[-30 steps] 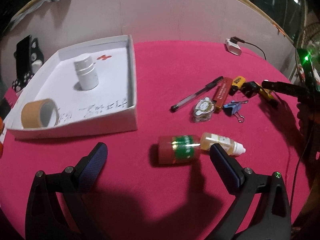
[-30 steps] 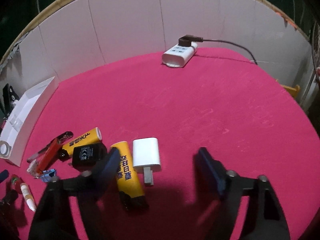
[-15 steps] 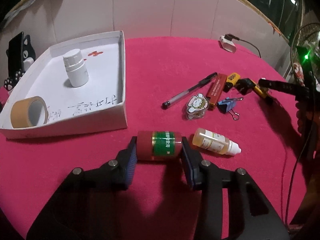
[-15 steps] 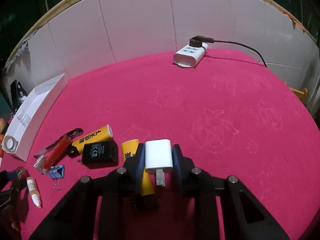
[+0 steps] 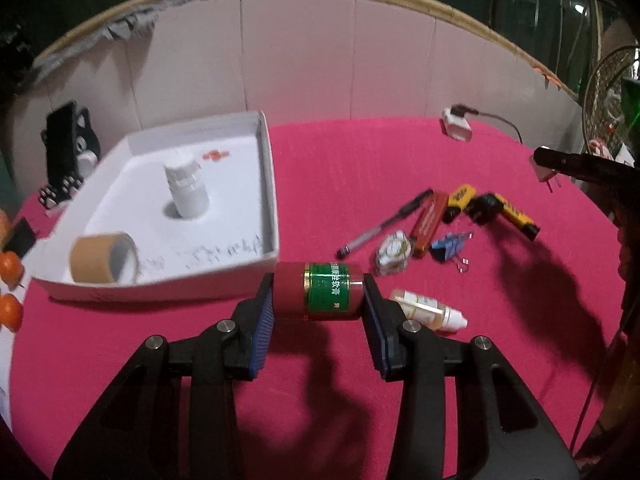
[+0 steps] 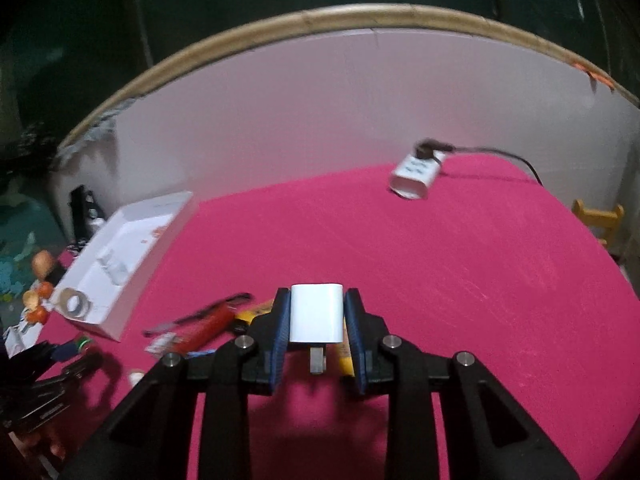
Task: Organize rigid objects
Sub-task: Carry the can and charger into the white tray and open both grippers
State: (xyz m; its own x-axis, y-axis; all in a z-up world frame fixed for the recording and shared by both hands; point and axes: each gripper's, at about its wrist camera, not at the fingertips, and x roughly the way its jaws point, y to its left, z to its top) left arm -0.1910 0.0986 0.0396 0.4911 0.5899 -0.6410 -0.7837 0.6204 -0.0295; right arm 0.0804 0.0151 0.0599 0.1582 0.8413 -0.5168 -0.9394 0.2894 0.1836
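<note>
Nearest to us, our left gripper point(image 5: 318, 300) is clamped on the red jar with the green label point(image 5: 319, 297), which lies crosswise between the blue pads, its long axis running from pad to pad, clear of the red tabletop point(image 5: 360, 160). Our right gripper point(image 6: 316, 320) is closed on the white charger plug point(image 6: 316, 312), prongs pointing back toward us, and it too looks lifted off the cloth.

Just beyond the jar sits the near wall of the white tray point(image 5: 160, 284), slightly left of the left gripper and close to it. From the right gripper the same tray point(image 6: 136, 280) lies well off to the left, past the scattered pens and yellow tubes.

So we judge the left hand is much the nearer: a short carry up and leftward over the near wall should land the jar beside the tape roll point(image 5: 105, 258); farther in stands the white bottle point(image 5: 186, 190).
</note>
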